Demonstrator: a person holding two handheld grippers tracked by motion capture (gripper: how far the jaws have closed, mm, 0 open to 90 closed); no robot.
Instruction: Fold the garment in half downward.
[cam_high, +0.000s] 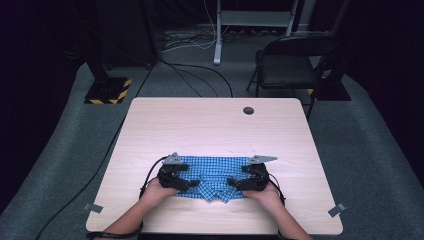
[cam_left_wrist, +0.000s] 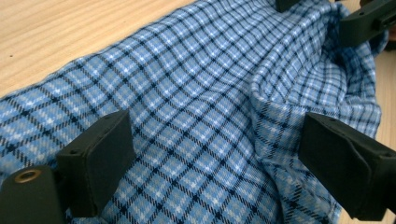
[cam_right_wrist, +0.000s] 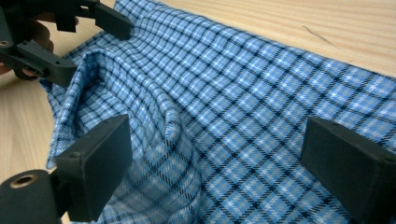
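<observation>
I see both hands low at the near table edge, left gripper (cam_high: 186, 181) and right gripper (cam_high: 235, 183) facing inward, jaws wide, gripping nothing, over the checked cloth (cam_high: 214, 176). Gripper views reveal its raised fold (cam_left_wrist: 275, 100).

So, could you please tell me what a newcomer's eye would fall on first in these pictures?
The blue checked cloth shorts stand out first, lying near the front edge of the pale wooden table. The left gripper and right gripper sit at either side of them, jaws open over the fabric. Beyond the table, a dark folding chair stands on the grey carpet.
</observation>
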